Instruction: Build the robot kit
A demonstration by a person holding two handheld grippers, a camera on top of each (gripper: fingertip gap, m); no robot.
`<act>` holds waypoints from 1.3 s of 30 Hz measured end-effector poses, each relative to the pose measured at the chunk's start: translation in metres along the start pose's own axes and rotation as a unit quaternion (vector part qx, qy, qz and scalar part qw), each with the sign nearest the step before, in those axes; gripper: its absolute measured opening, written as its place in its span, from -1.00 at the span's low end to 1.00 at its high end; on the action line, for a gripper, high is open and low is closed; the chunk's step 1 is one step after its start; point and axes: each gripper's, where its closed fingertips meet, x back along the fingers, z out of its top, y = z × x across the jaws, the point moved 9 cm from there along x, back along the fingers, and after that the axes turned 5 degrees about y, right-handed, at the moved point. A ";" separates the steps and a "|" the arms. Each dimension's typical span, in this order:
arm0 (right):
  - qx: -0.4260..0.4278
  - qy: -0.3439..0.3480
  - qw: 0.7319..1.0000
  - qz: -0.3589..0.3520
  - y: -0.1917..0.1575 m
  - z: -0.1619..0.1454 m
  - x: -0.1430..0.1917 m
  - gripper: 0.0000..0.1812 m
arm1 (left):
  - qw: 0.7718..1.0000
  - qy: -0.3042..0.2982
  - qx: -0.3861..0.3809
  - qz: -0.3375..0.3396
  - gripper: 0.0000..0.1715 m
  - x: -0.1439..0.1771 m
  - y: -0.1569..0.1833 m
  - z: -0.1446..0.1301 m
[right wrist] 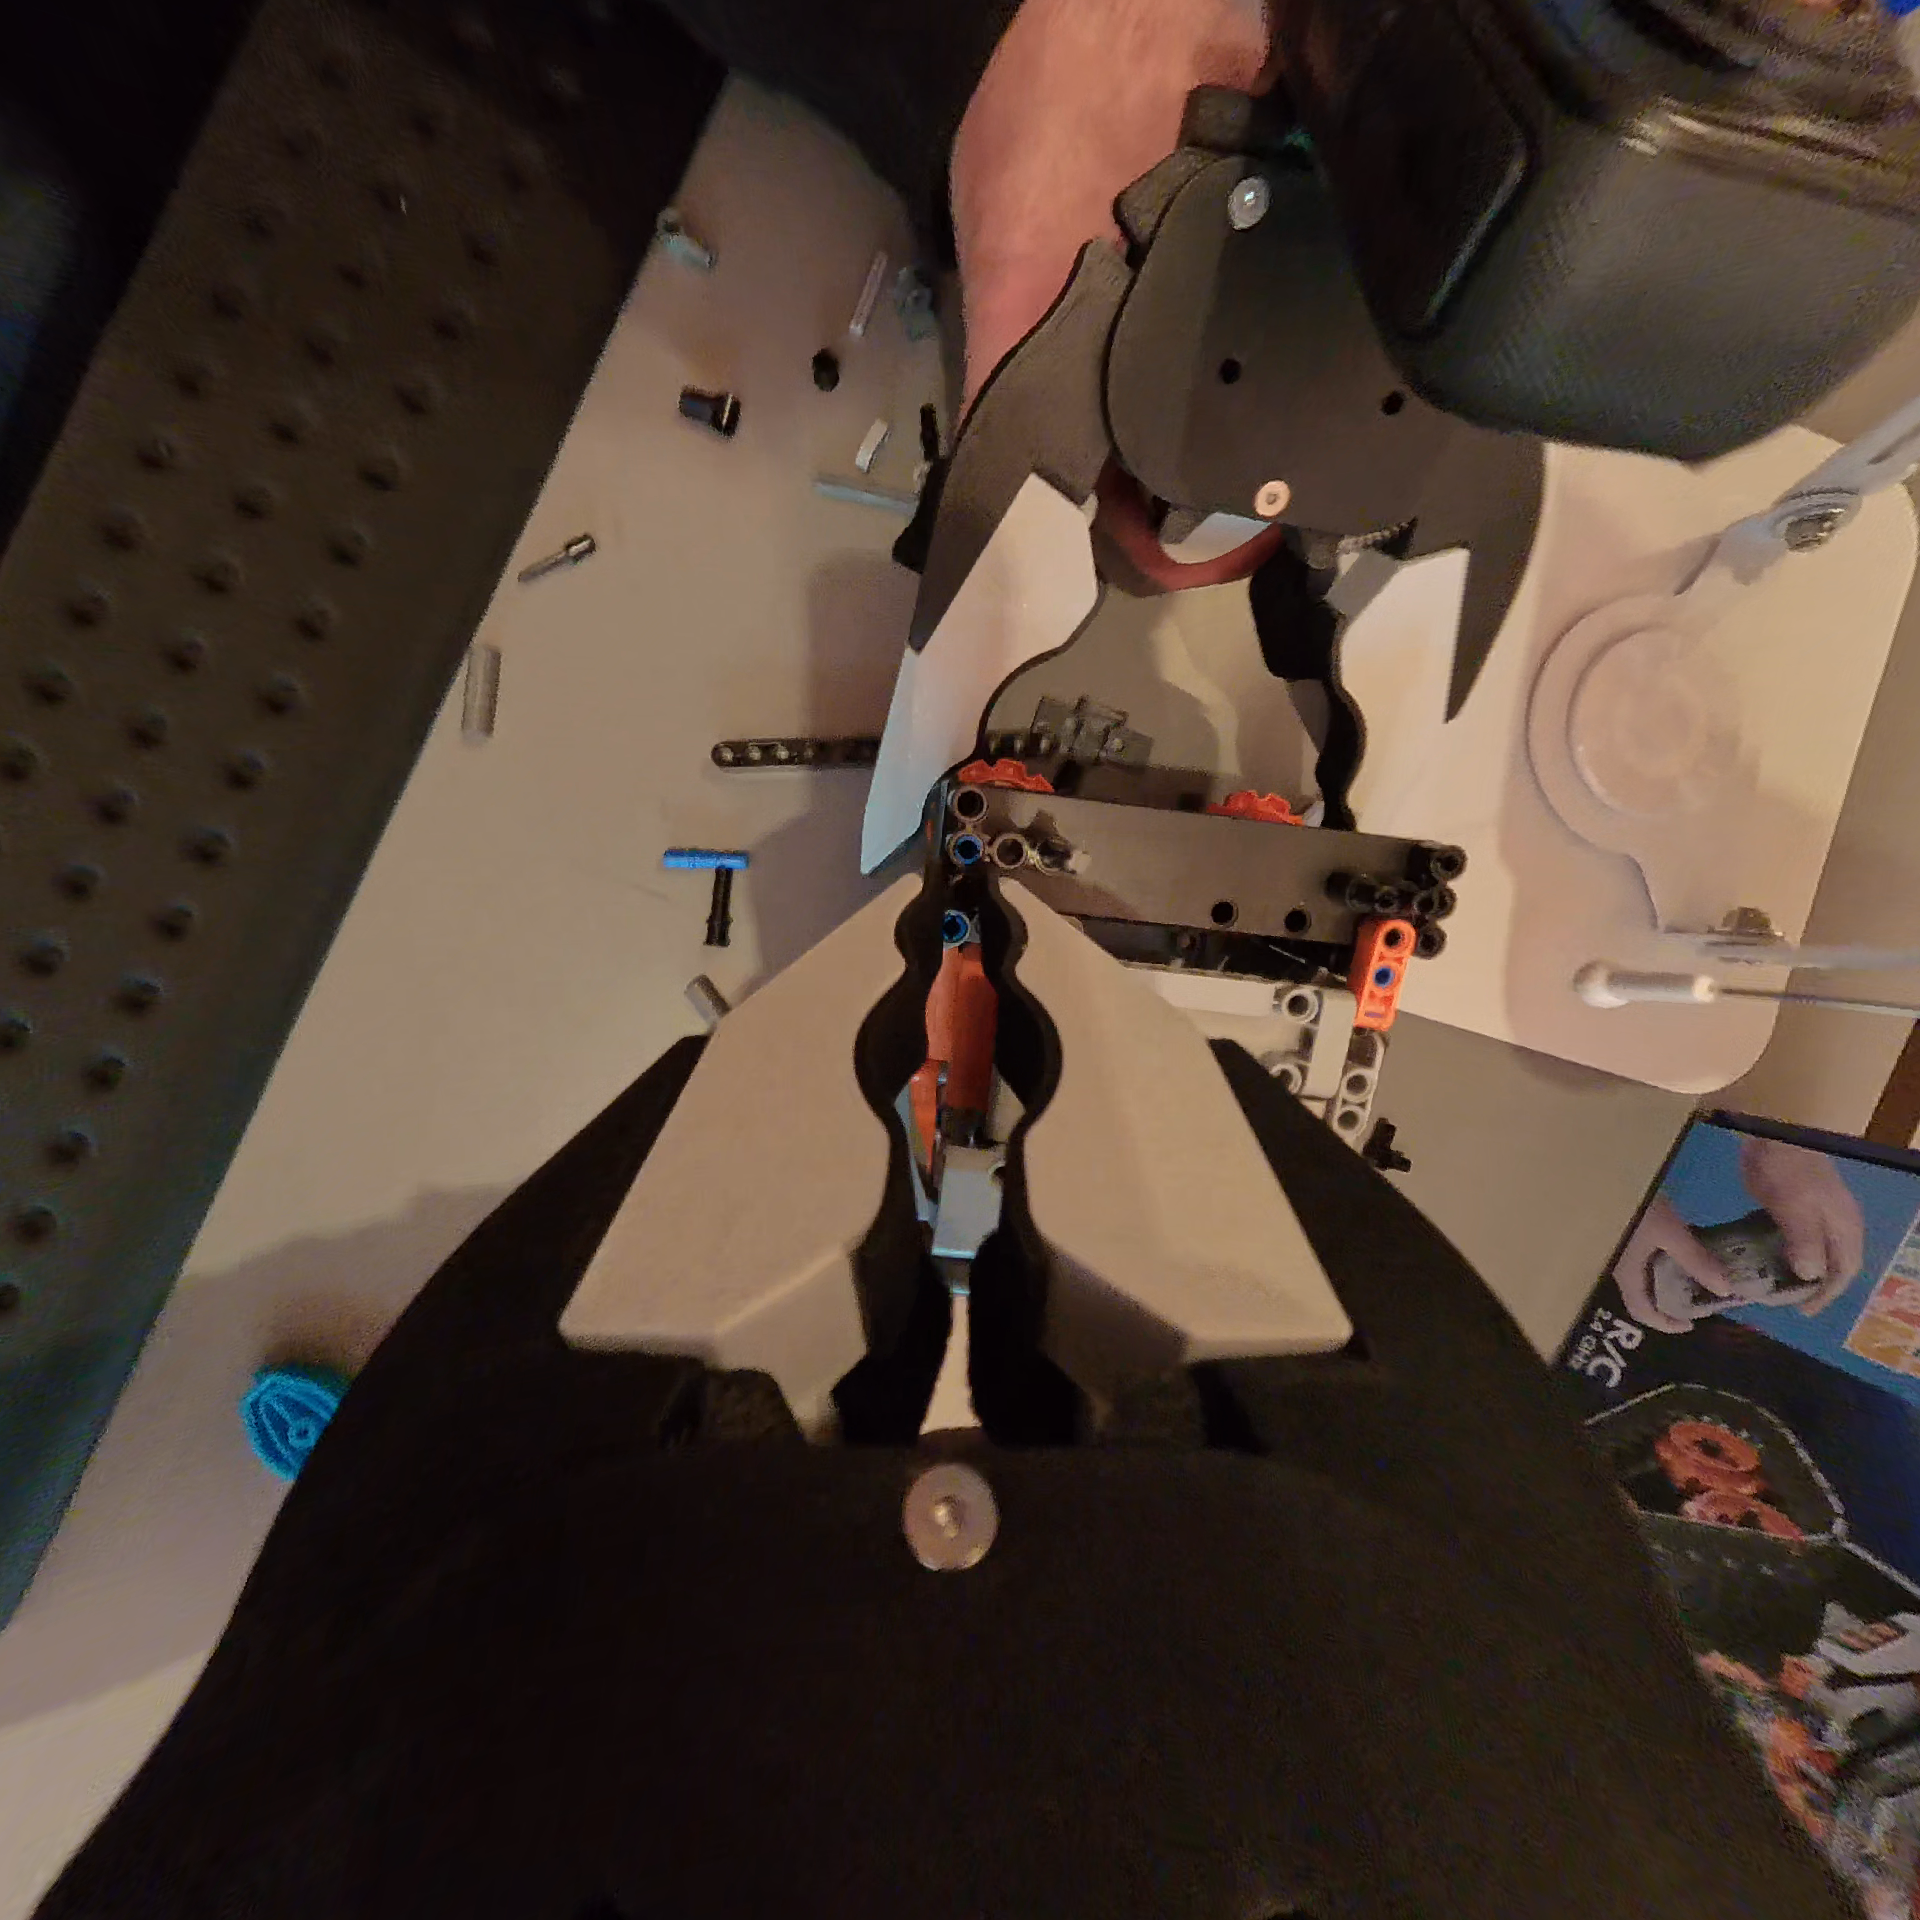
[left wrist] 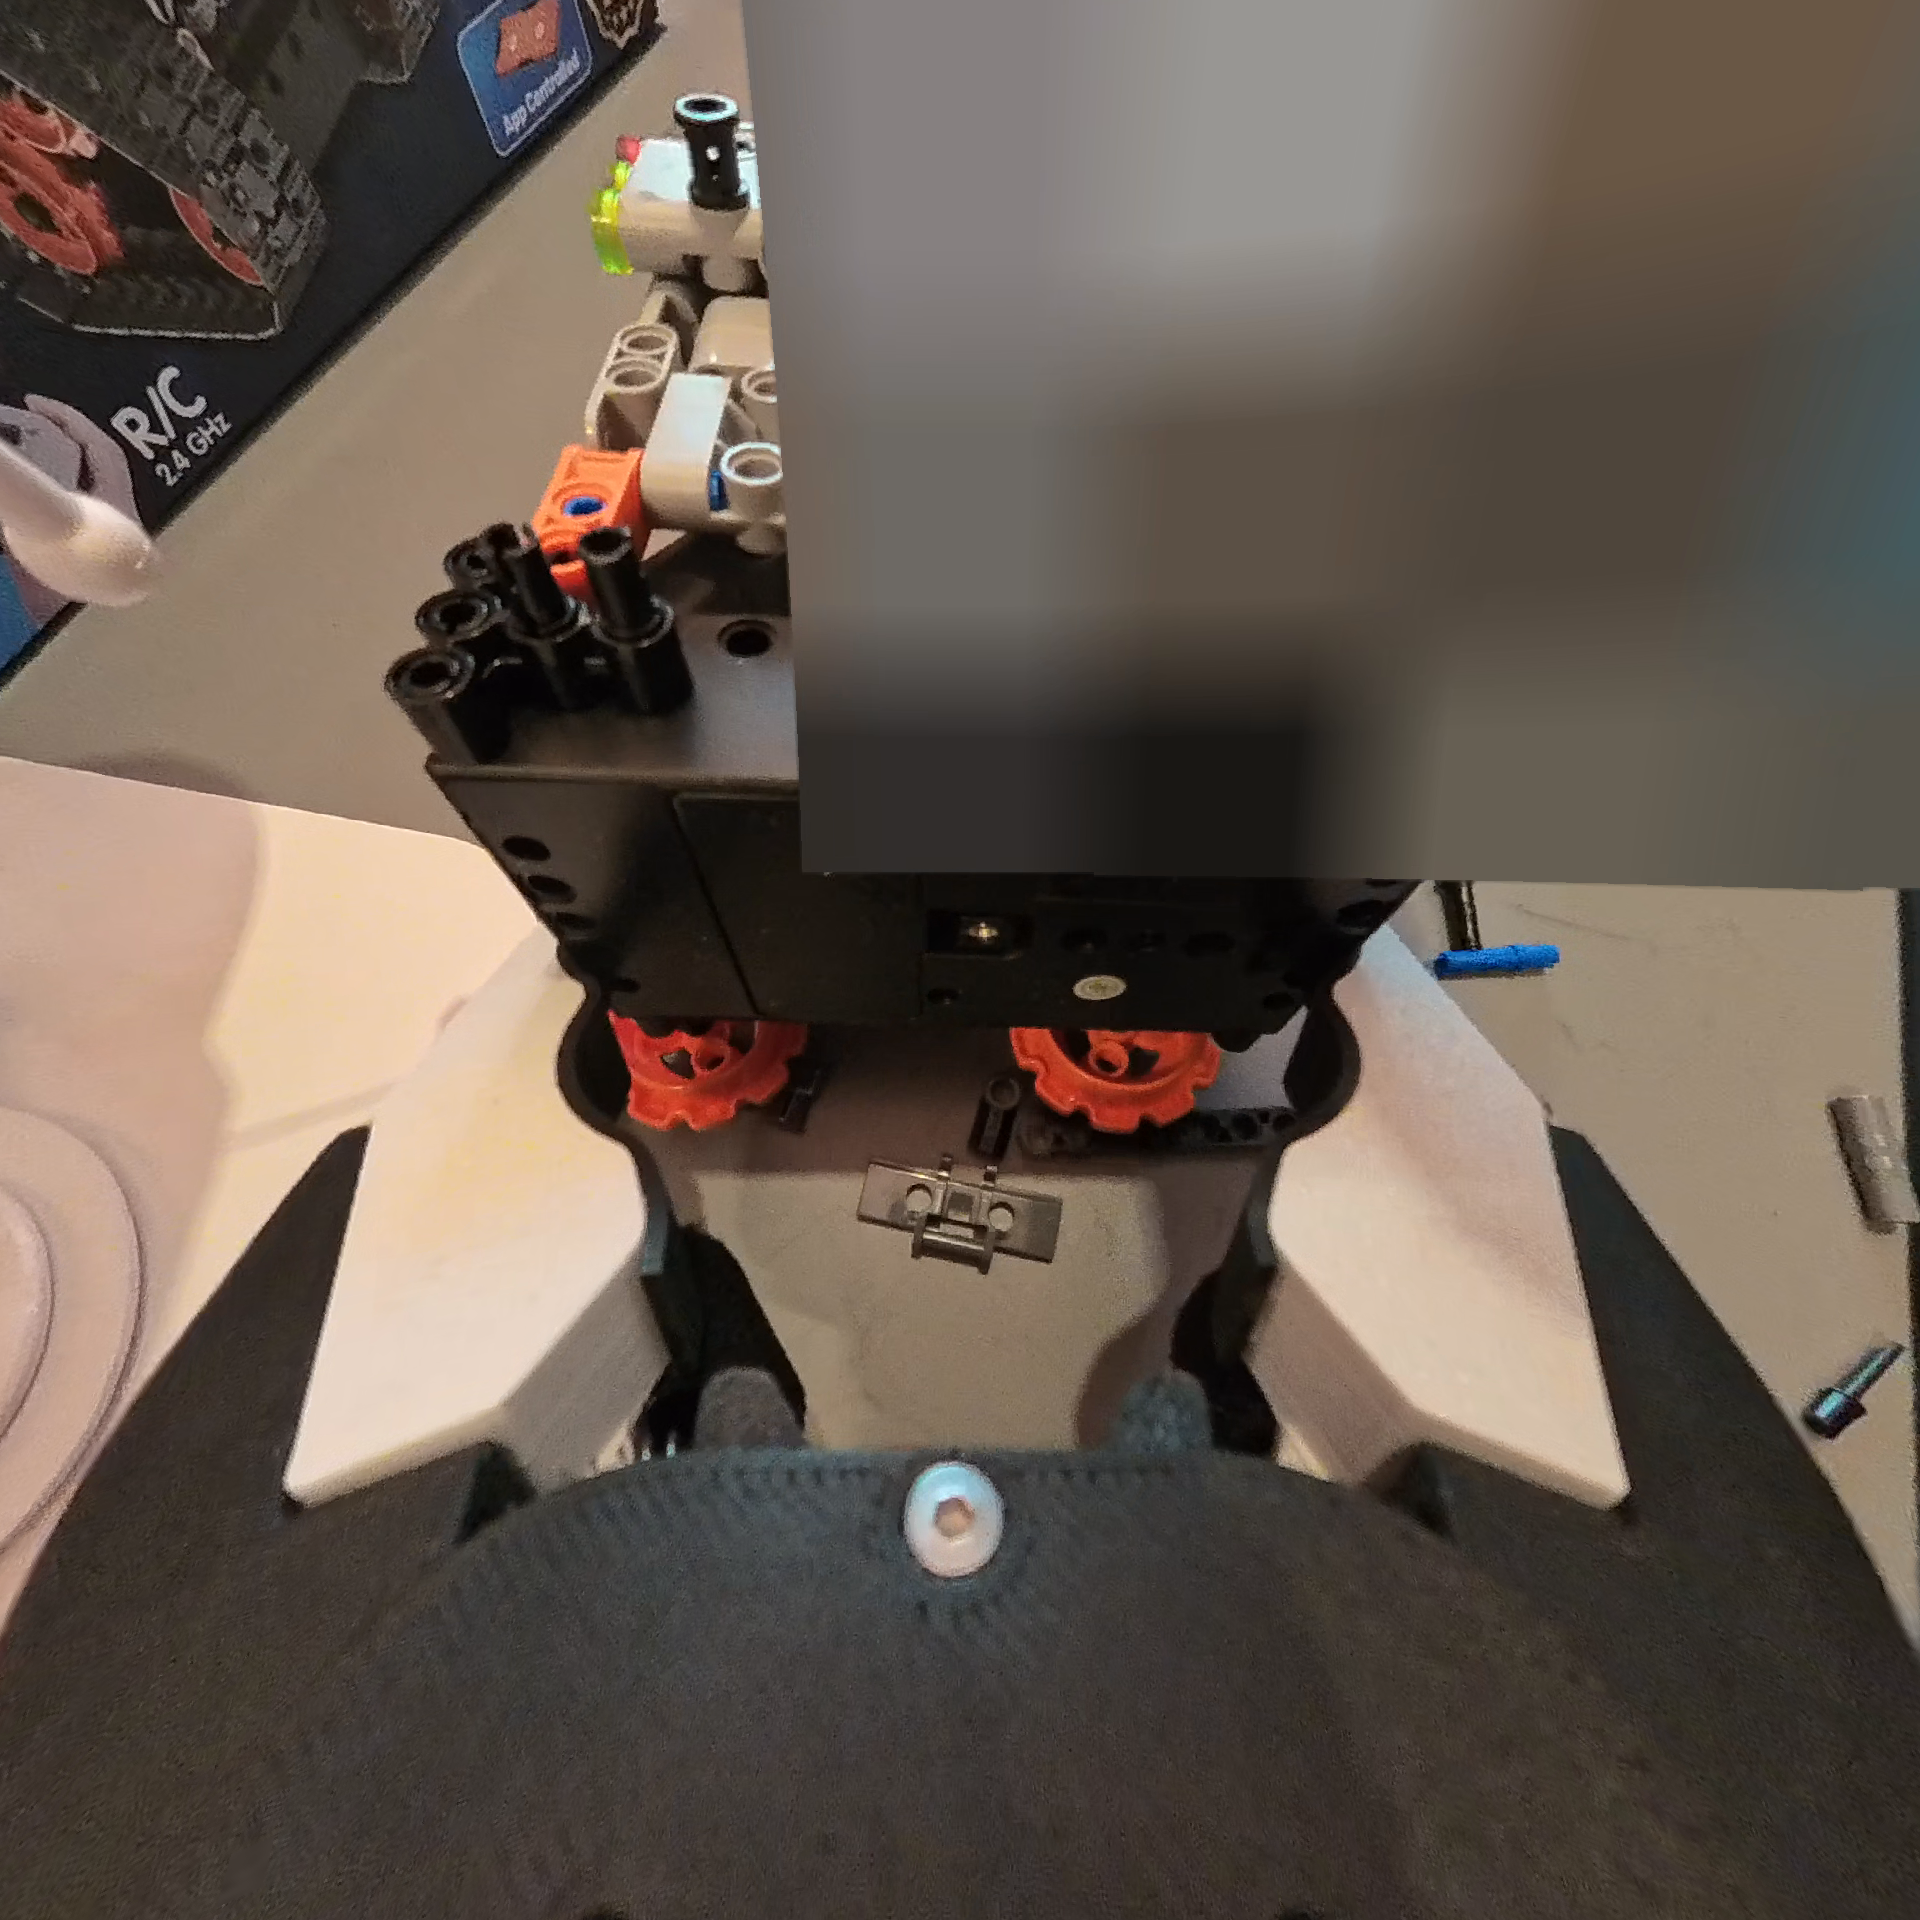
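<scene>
A brick-built vehicle model has a black box body, two orange sprocket wheels underneath, and grey beams with an orange connector at its far end. My left gripper is shut on the black body, one finger on each side, holding it above the table. In the right wrist view the model lies crosswise, with the left gripper behind it. My right gripper is shut on an orange and grey arm at the model's left end. A blurred patch hides the model's right half in the left wrist view.
A loose dark track link, a blue pin and grey pins lie on the pale table. More pins and a black beam are scattered left. The kit box and a white stand base sit right. A dark studded mat borders the table.
</scene>
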 end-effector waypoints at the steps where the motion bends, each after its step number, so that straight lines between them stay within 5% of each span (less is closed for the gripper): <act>1: 0.010 -0.014 1.000 0.005 -0.001 0.001 -0.001 -0.95 | 1.000 -0.004 -0.007 0.002 0.51 -0.001 0.001 0.000; 14: 0.072 -0.078 0.994 0.008 -0.003 0.011 -0.004 -0.96 | 1.000 -0.002 -0.016 -0.008 0.51 -0.003 0.000 0.001; 24: -0.057 -0.005 0.997 0.052 0.013 0.003 -0.001 -0.95 | 0.999 0.019 -0.008 -0.035 0.52 -0.002 -0.006 0.000; 39: -0.086 -0.019 0.996 0.002 0.001 0.006 -0.003 -0.91 | 0.998 0.052 -0.011 -0.029 0.51 0.005 -0.002 0.008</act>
